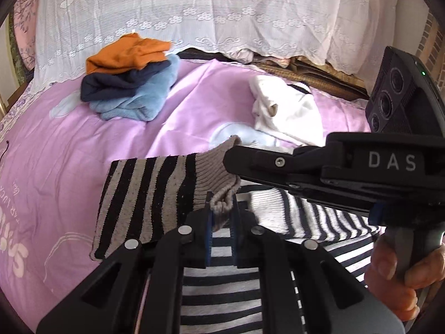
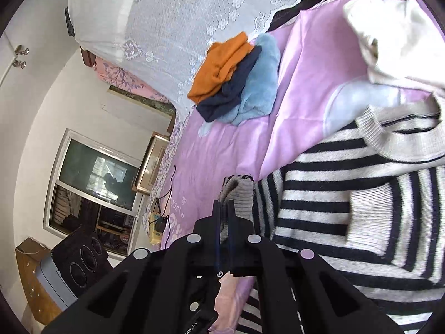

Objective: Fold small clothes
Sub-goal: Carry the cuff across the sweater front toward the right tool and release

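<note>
**Both grippers pinched on the sleeve cuff of the striped sweater**

Between your left gripper's (image 1: 221,214) closed pads sits the ribbed grey cuff (image 1: 219,167) of the striped sweater (image 1: 144,194), held at its lower edge. Your right gripper (image 1: 236,157) comes in from the side and is clamped narrow on the same cuff near its upper edge; the right wrist view shows its blue pads shut on the bunched rib. So you hold the sleeve end by two corners, lifted just above the bed.

To do this fold well, keep both pinches firm and the cuff stretched flat between them, so the sleeve hangs as one smooth panel. Carry it across the sweater's body (image 2: 333,200) and lay it straight along the stripes, letting go only once the cloth rests down. Watch for twist: a sleeve that rolls will leave a lump.

The sweater is a soft, fairly thick knit in black and pale grey bands, with tight ribbing at cuff and hem; it will drape and stretch rather than crease sharply. It lies on a smooth, slightly glossy lilac bedsheet (image 1: 69,144). Further off, an orange, a navy and a fluffy blue piece form a stack (image 1: 130,80), and a crumpled white garment (image 1: 286,111) lies well apart from it.
</note>
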Action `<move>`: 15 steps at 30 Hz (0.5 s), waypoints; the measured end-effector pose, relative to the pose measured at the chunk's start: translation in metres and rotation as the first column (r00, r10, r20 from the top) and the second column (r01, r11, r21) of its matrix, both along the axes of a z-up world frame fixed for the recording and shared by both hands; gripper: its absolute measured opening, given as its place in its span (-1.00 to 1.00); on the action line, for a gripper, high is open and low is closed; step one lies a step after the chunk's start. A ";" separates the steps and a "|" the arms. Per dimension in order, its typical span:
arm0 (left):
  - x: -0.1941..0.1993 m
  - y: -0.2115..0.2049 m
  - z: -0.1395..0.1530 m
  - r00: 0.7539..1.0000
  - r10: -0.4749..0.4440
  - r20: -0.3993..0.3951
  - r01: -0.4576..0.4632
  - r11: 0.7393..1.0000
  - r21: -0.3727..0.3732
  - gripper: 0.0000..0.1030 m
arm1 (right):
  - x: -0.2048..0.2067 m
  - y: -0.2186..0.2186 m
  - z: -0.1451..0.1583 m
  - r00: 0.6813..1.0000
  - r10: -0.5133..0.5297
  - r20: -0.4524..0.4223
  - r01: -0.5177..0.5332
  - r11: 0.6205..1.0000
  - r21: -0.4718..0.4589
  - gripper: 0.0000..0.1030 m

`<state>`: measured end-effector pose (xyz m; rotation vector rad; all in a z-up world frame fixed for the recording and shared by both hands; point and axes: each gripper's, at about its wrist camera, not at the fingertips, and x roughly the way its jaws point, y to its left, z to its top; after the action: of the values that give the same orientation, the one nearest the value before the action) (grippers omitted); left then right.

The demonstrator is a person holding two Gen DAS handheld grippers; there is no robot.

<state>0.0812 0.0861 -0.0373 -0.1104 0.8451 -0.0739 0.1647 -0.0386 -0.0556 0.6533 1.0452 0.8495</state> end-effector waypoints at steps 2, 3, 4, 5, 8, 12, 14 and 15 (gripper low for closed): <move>0.010 -0.029 0.005 0.999 -0.043 0.009 0.043 0.999 -0.015 -0.82 | 0.002 -0.033 0.005 0.999 -0.043 0.015 0.043 0.999 0.000 -0.91; 0.014 -0.045 0.007 0.998 -0.065 0.013 0.065 0.998 -0.021 -0.82 | 0.002 -0.050 0.008 0.997 -0.069 0.018 0.069 0.998 0.003 -0.91; 0.019 -0.062 0.009 0.996 -0.088 0.017 0.088 0.996 -0.023 -0.82 | 0.002 -0.067 0.009 0.995 -0.093 0.020 0.093 0.996 0.005 -0.91; 0.024 -0.079 0.009 0.994 -0.110 0.021 0.111 0.994 -0.020 -0.82 | 0.002 -0.084 0.010 0.993 -0.117 0.023 0.117 0.993 0.005 -0.91; 0.034 -0.130 0.007 0.984 -0.174 0.027 0.174 0.985 -0.007 -0.82 | 0.003 -0.132 0.008 0.983 -0.180 0.021 0.181 0.984 -0.002 -0.91; 0.043 -0.186 -0.005 0.973 -0.231 0.010 0.231 0.973 0.004 -0.82 | 0.003 -0.181 -0.003 0.972 -0.235 0.002 0.235 0.971 -0.034 -0.91; 0.047 -0.204 -0.015 0.972 -0.236 -0.005 0.236 0.971 0.027 -0.82 | 0.003 -0.196 -0.013 0.969 -0.246 -0.009 0.245 0.968 -0.057 -0.91; 0.048 -0.210 -0.021 0.971 -0.238 -0.018 0.238 0.971 0.028 -0.82 | 0.003 -0.201 -0.018 0.967 -0.253 -0.014 0.252 0.965 -0.073 -0.91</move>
<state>0.1290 -0.1242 -0.0584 0.0197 0.8704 -0.2861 0.1679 -0.2398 -0.0733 0.7208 0.9836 0.5819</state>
